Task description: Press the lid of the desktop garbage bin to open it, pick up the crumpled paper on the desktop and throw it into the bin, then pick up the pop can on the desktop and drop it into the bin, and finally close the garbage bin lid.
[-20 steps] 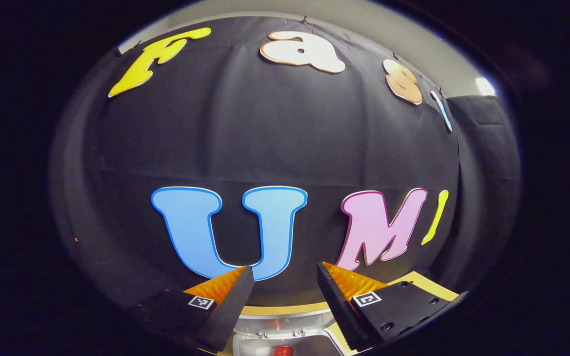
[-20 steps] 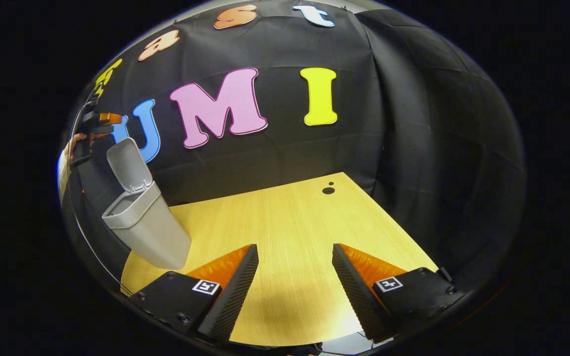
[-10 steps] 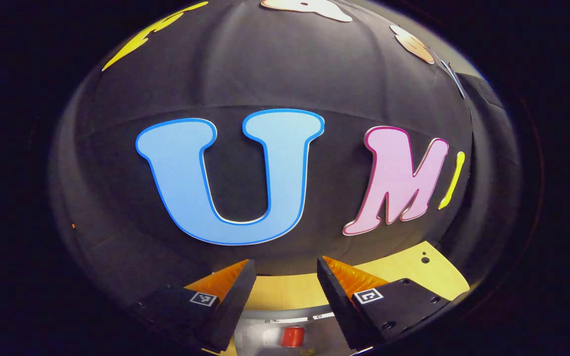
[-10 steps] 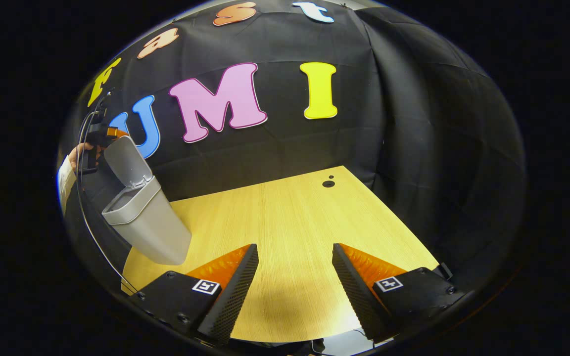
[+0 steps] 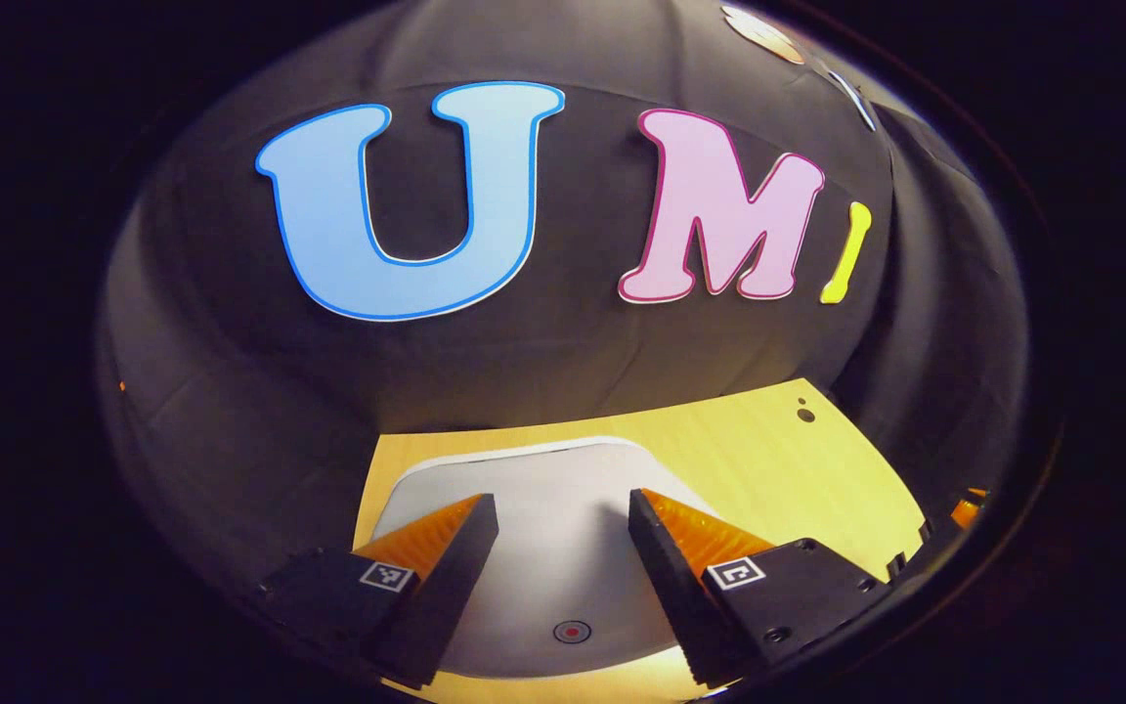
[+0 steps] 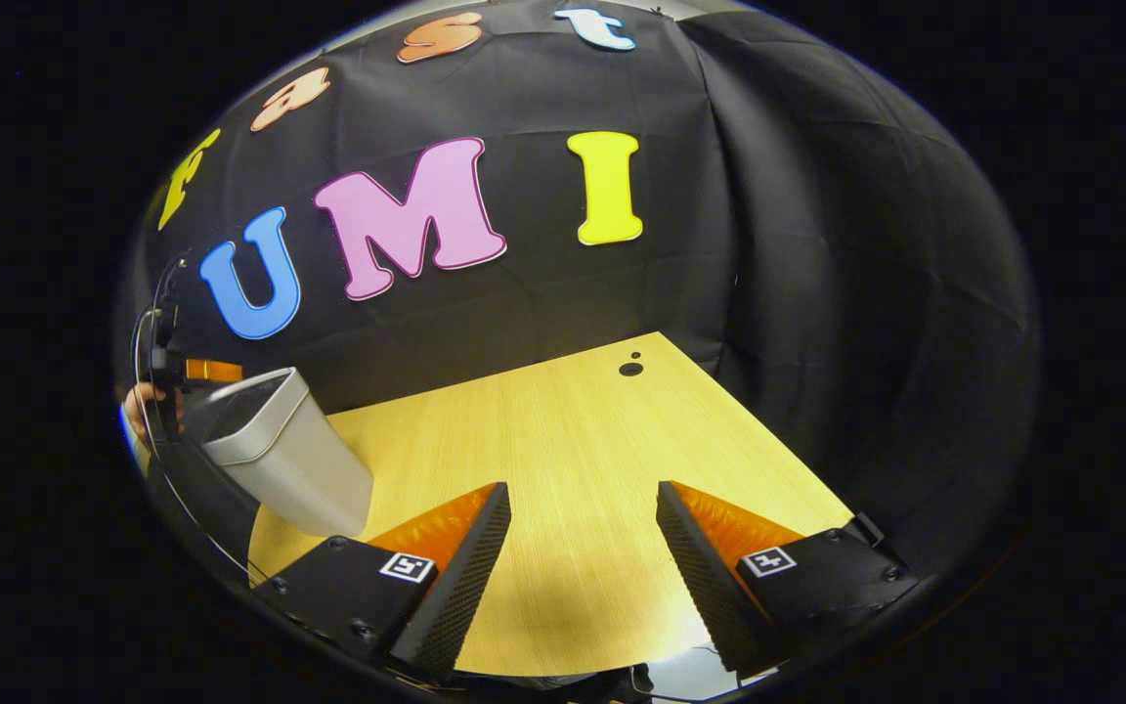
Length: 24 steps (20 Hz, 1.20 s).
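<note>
Final step, lid-closing: left gripper (image 5: 563, 508) fingers spread and empty over the lid (image 5: 543, 548) lying flat on the bin (image 6: 280, 460) at 9 o'clock in right gripper view, right gripper (image 6: 583, 508) spread idle above desk (image 6: 573, 450); next, probably press to latch.

The garbage bin (image 6: 280, 460) is standing on the desktop (image 6: 573, 460) near its left edge, with the left gripper (image 5: 563, 508) hovering directly above its lid (image 5: 543, 567).
</note>
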Motion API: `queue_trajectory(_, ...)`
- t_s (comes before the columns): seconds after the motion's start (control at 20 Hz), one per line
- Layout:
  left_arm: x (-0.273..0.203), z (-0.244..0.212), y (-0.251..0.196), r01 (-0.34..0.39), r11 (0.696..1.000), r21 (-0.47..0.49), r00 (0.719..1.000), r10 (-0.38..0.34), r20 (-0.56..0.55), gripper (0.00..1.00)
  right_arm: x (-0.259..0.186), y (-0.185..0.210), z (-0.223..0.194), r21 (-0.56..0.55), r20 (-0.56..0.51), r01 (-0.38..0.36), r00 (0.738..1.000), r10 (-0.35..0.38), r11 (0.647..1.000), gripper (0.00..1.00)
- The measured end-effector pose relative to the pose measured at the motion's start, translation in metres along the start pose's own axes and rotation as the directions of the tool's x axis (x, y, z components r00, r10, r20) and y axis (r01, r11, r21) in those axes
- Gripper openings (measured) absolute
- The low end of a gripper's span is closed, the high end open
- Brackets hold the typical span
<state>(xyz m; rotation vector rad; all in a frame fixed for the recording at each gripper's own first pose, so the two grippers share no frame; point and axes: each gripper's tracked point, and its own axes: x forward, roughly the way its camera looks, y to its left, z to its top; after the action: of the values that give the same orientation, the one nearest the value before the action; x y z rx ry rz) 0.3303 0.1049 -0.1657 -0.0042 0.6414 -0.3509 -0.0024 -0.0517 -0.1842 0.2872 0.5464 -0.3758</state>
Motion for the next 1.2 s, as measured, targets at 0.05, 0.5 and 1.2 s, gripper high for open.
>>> queue_trajectory(0.05,0.001,-0.010,0.000,-0.004,1.000,0.012,1.000,0.004,-0.006,0.93,-0.003,-0.001,0.002,-0.007,0.003,0.004,1.000,-0.004,1.000,0.98)
queue_trajectory(0.5,0.010,-0.017,-0.002,0.002,0.996,0.091,0.996,-0.010,0.087,0.92,-0.023,0.002,0.000,-0.026,0.027,0.010,1.000,-0.010,1.000,0.98)
queue_trajectory(1.2,0.007,-0.028,-0.011,0.010,0.994,0.112,0.998,-0.018,0.066,0.88,-0.026,0.009,-0.024,-0.008,0.039,-0.054,0.998,0.055,0.998,0.98)
